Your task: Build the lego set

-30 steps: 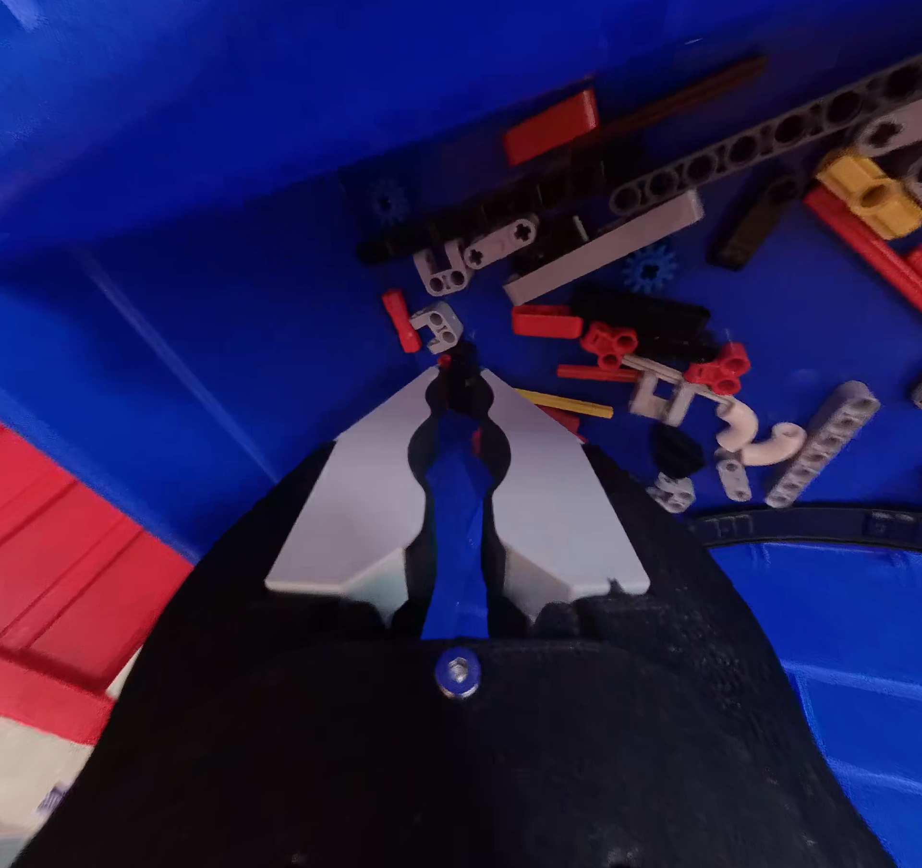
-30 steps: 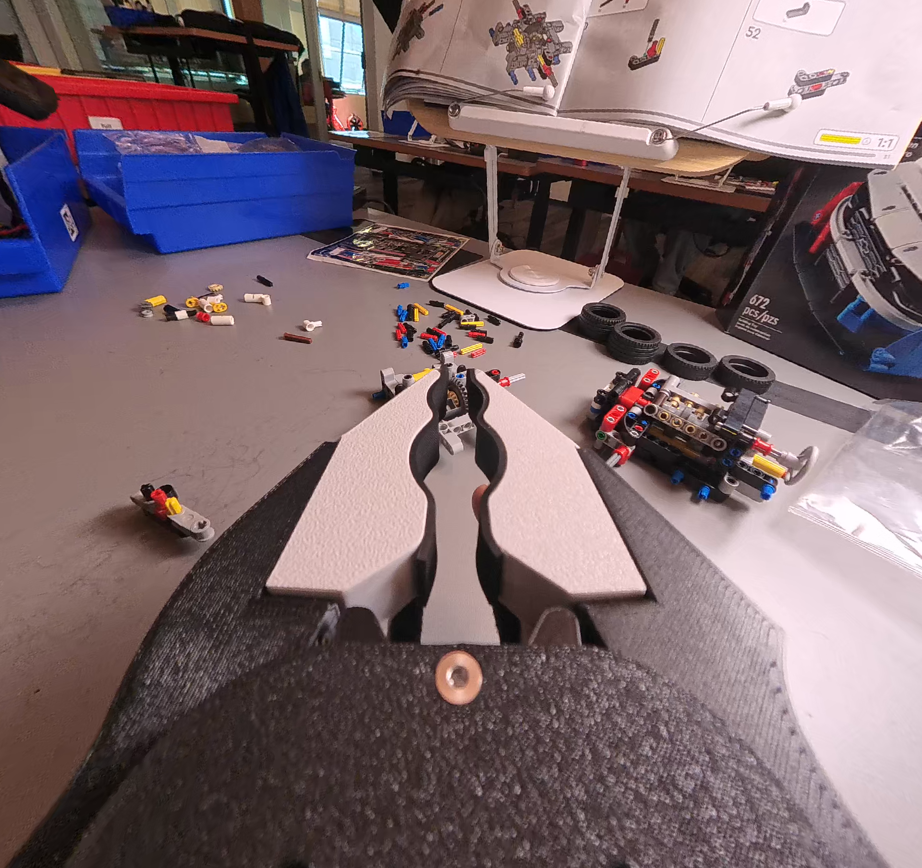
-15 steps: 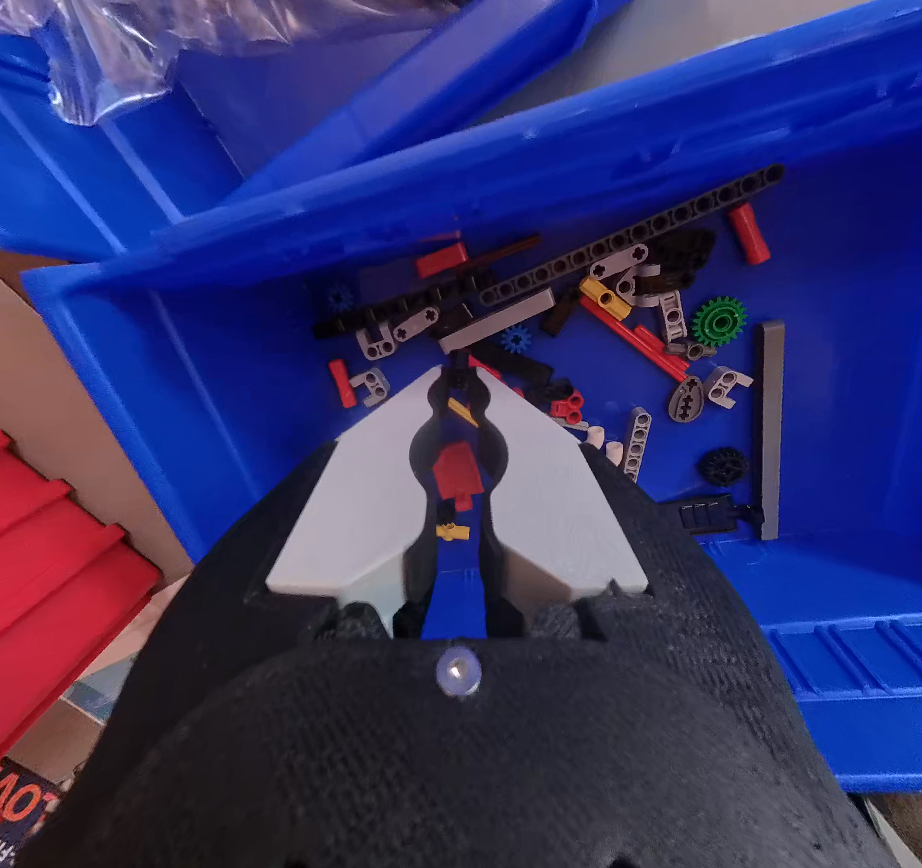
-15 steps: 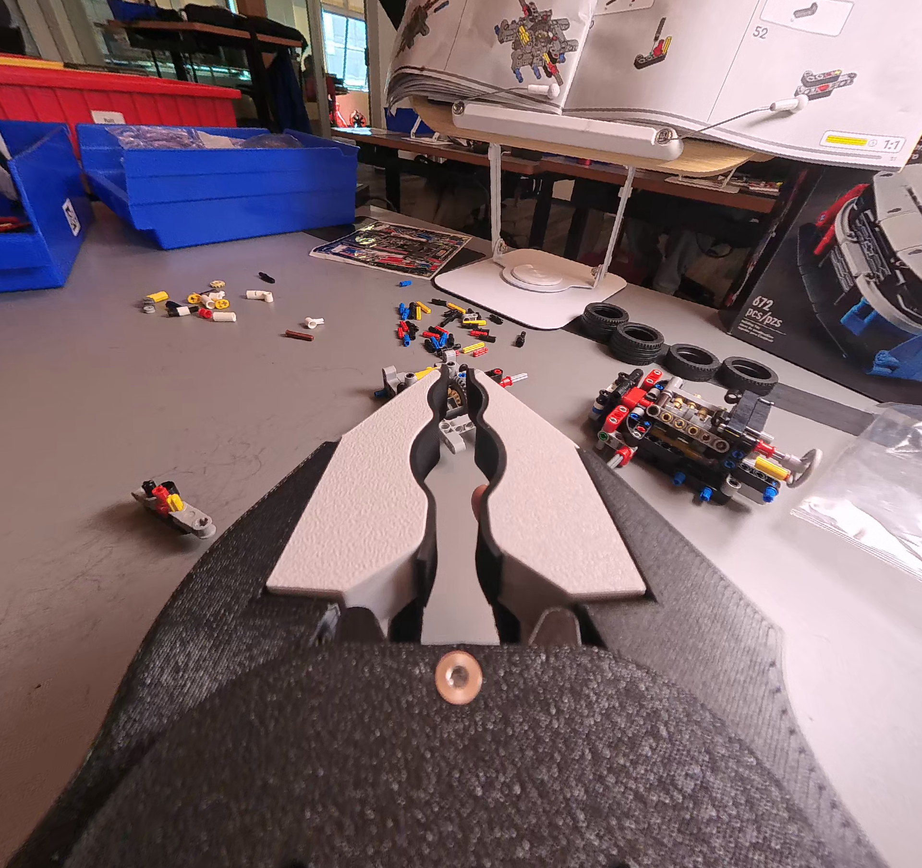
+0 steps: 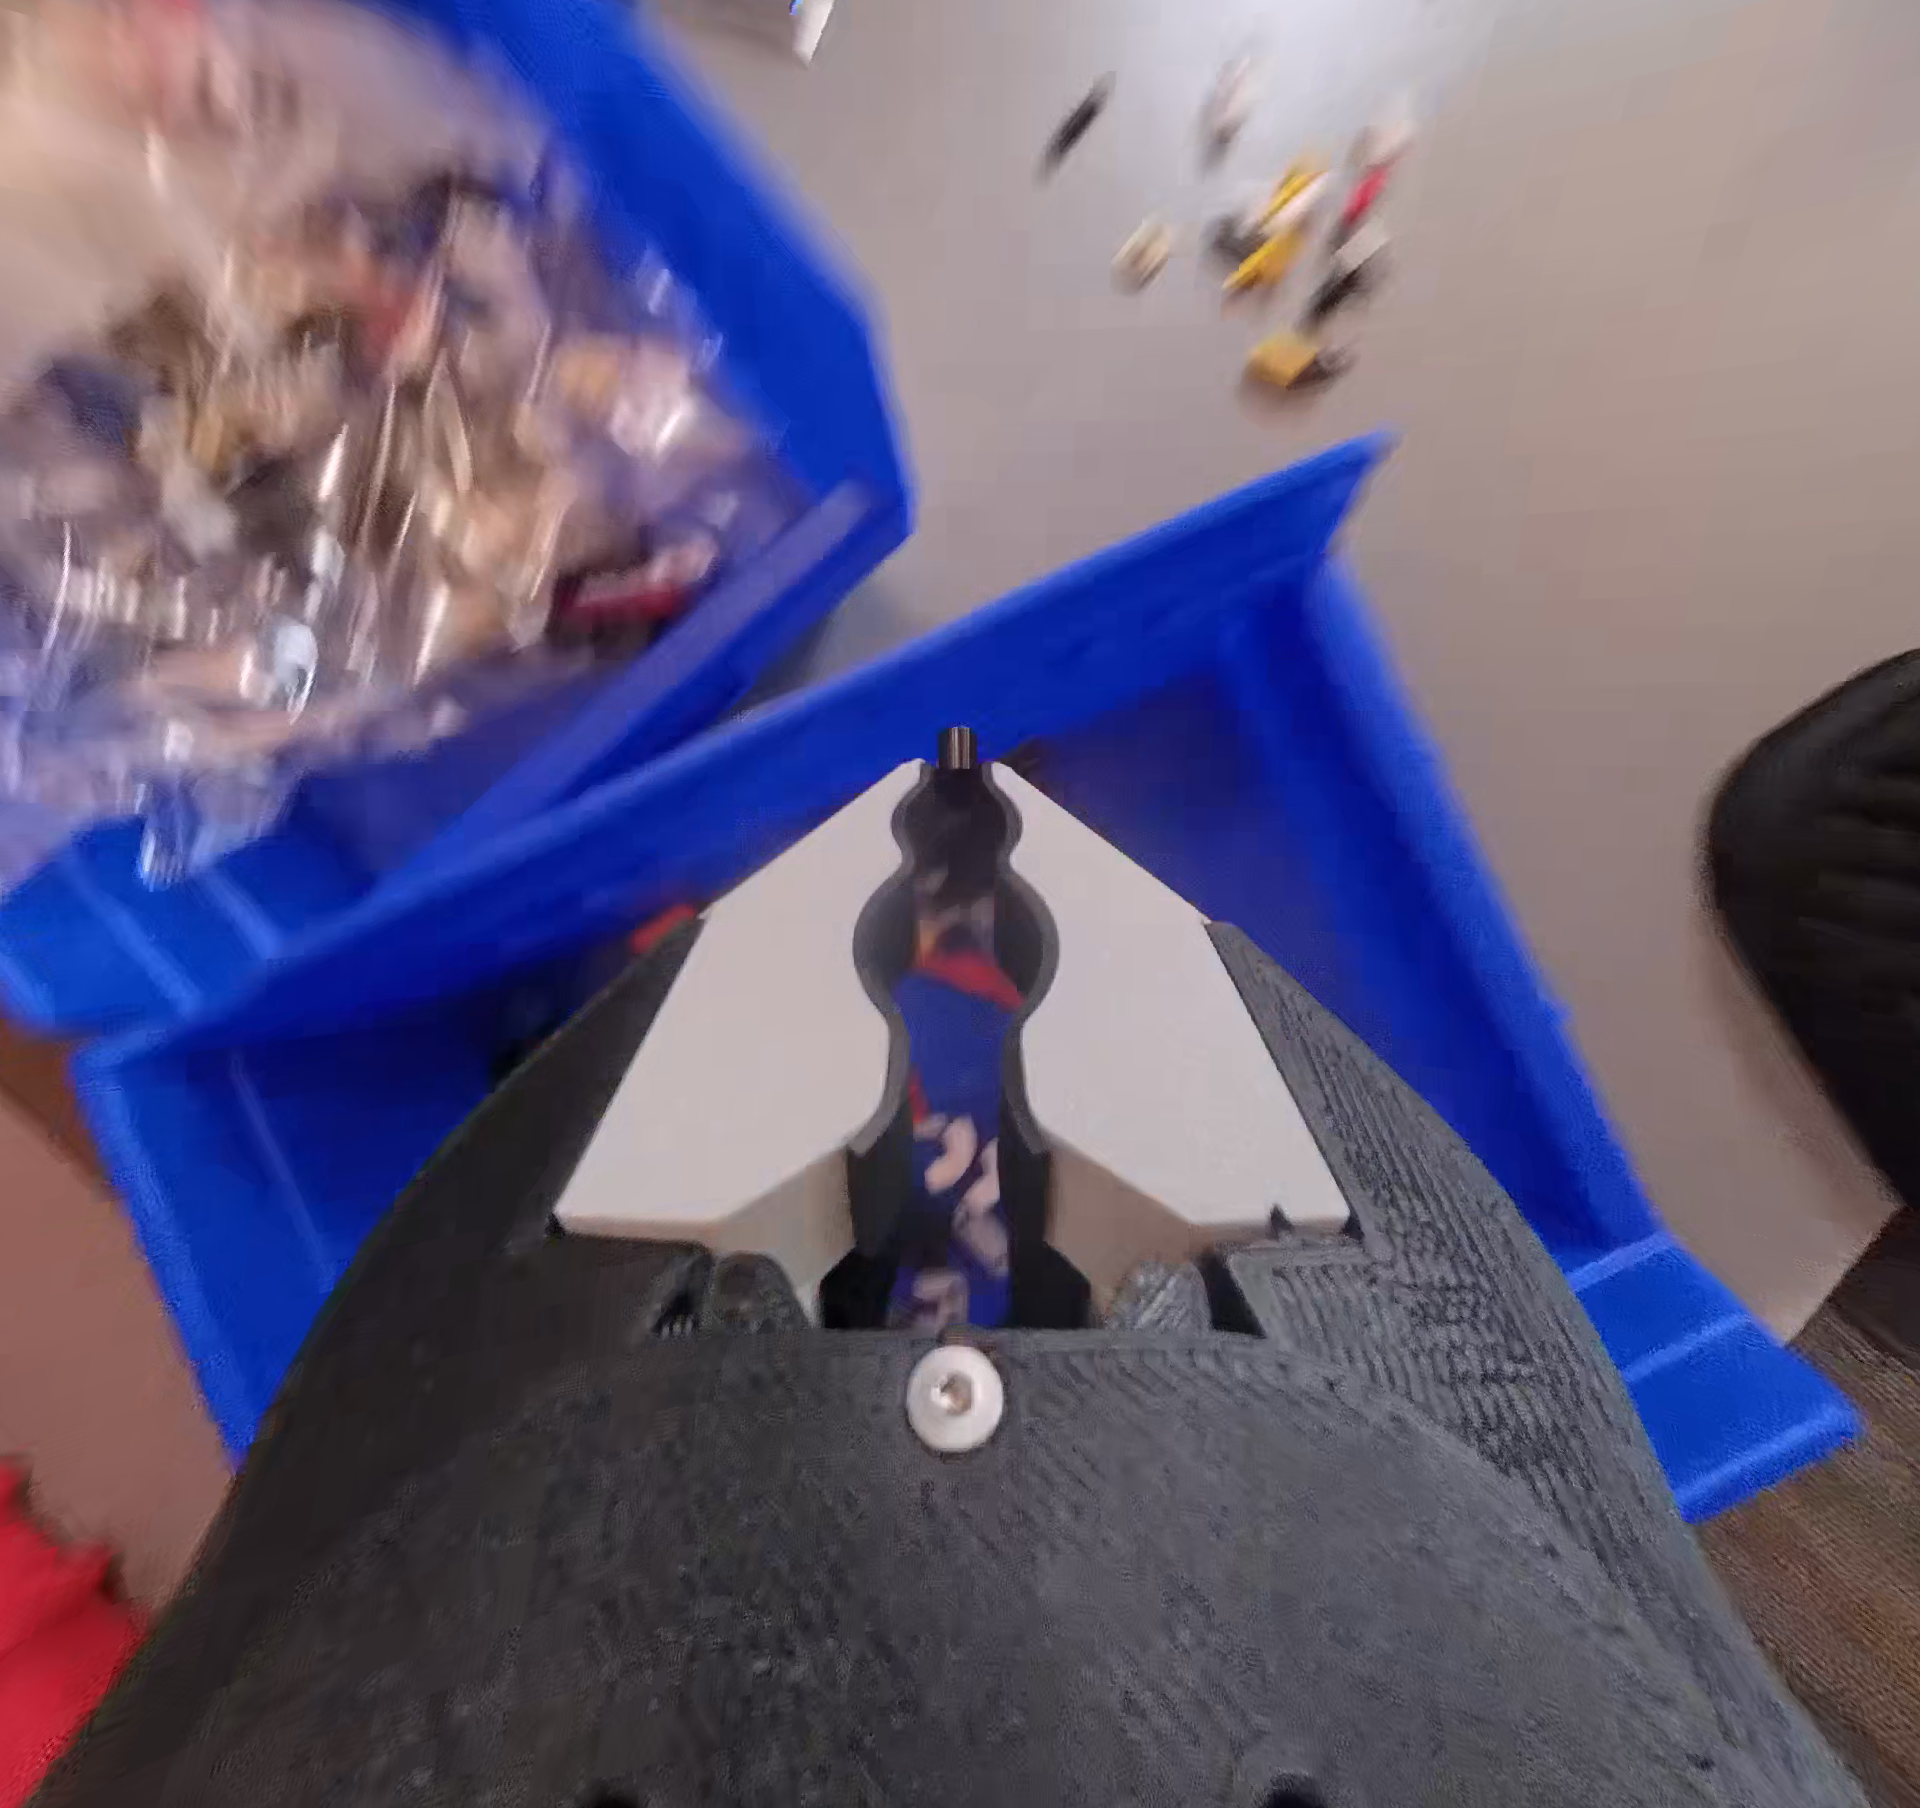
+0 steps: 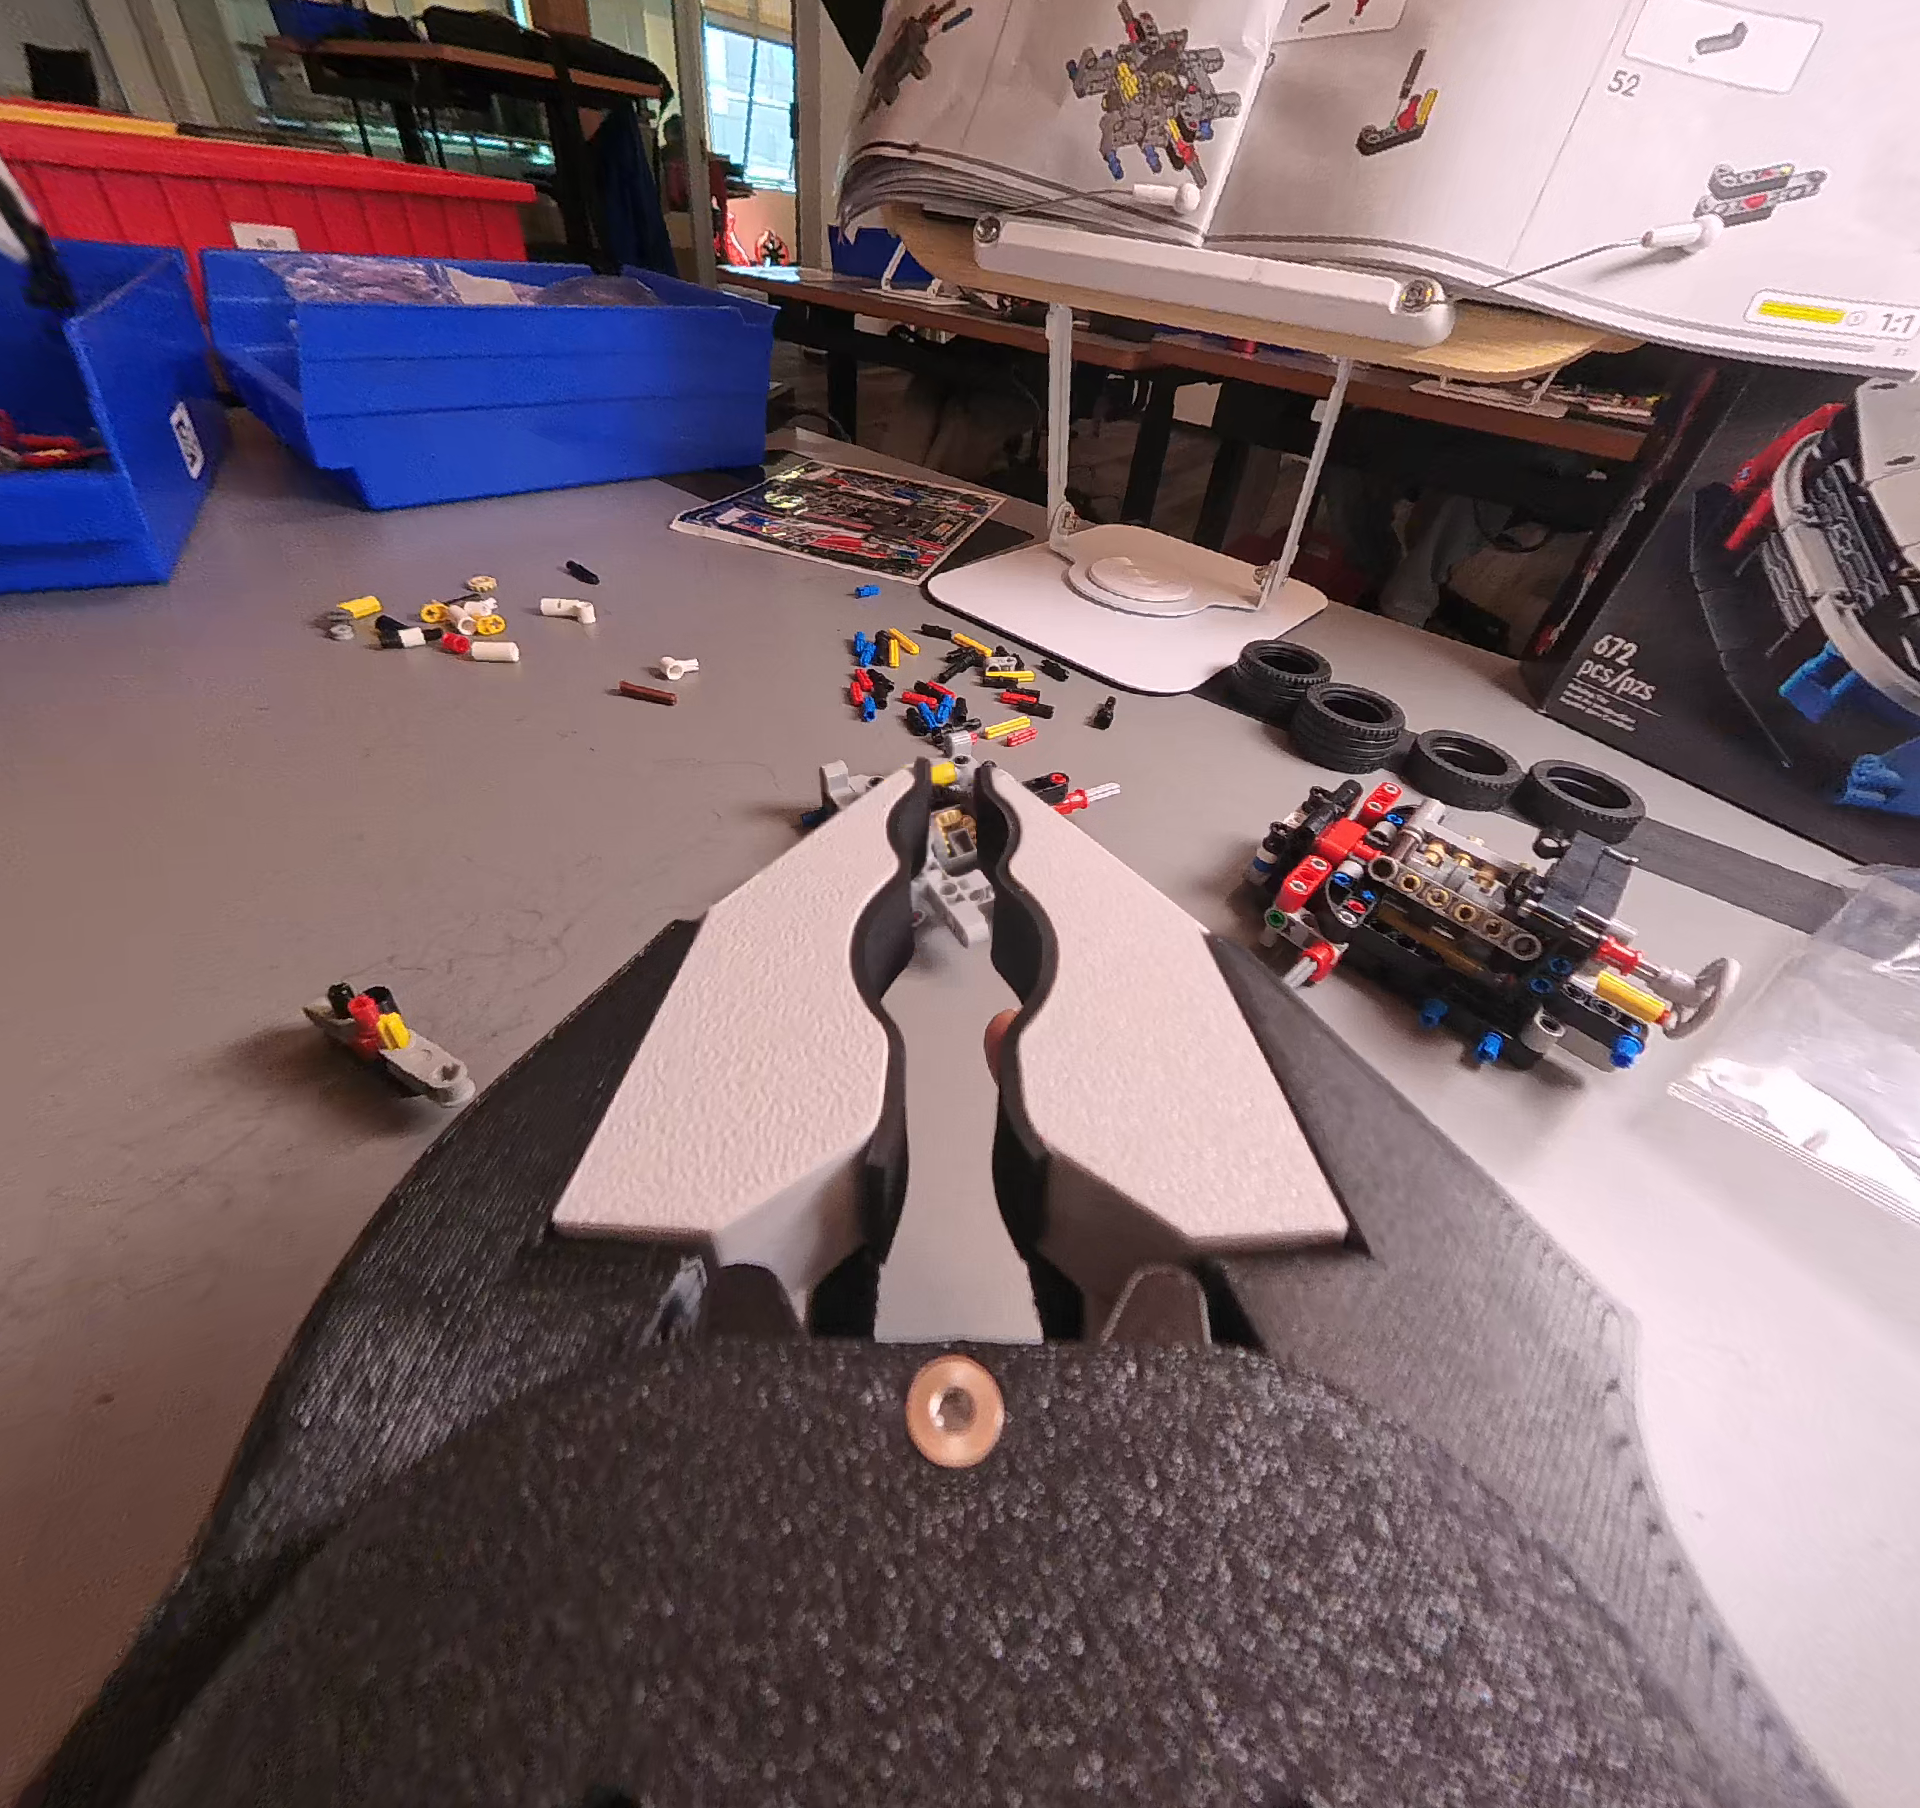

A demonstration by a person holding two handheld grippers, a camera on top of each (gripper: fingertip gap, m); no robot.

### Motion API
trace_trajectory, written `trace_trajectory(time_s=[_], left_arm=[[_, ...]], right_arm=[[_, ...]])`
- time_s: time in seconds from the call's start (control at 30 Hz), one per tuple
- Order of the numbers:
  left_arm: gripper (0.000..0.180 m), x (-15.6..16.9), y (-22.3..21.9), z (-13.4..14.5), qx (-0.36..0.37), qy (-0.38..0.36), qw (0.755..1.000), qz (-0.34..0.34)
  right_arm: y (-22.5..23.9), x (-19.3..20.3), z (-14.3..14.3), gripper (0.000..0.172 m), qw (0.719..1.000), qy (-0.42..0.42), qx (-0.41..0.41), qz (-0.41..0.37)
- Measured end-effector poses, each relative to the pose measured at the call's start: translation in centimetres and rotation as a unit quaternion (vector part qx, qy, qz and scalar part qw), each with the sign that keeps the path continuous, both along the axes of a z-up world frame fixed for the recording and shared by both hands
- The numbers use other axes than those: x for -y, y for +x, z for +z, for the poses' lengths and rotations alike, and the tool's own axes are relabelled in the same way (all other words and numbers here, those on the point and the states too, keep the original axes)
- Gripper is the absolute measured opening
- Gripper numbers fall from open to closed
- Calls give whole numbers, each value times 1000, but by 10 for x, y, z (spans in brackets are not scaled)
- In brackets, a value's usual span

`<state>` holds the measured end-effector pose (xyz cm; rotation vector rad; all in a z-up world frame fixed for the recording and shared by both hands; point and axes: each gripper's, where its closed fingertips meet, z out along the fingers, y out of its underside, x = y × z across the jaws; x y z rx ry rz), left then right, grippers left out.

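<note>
My left gripper (image 5: 956, 771) is shut on a small black pin (image 5: 954, 748) that sticks out past its fingertips. It hangs above the near blue bin (image 5: 1143, 636), whose loose parts are mostly hidden behind my fingers; the view is blurred. My right gripper (image 6: 951, 784) is shut on a small grey assembly (image 6: 954, 885) with a yellow piece at the tips, held low over the grey table (image 6: 312, 875).
A second blue bin (image 5: 748, 231) holds clear bags of parts. A half-built chassis (image 6: 1455, 917), four tyres (image 6: 1351, 724), scattered pins (image 6: 945, 678), a small sub-assembly (image 6: 384, 1036), a booklet stand (image 6: 1122, 605), a box (image 6: 1766, 636) and a plastic bag (image 6: 1829, 1031) lie on the table.
My left gripper has risen out of the blue bin with the black pin in its tips and swung toward the table. My right gripper has stayed still with the grey assembly.
</note>
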<state>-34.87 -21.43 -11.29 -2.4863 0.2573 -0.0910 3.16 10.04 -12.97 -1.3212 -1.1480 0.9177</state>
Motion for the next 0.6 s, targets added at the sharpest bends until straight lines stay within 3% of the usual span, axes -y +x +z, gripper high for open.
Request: trace_trajectory(time_s=[0.03,0.17,0.3,0.43,0.6], left_arm=[[6,-9,20,14,9,34,999,-24],[6,-52,112,59,45,146,983,-98],[6,-96,217,78,56,234,955,-172],[6,-137,305,73,136,305,918,-214],[6,-180,367,49,213,340,892,-207]], right_arm=[[-1,3,1,7,1000,1,-3,8],[-6,25,8,11,998,17,-20,59],[-6,55,17,11,991,29,-42,127],[-1,82,29,14,976,-31,-75,202],[12,111,38,27,942,-108,-84,306]])
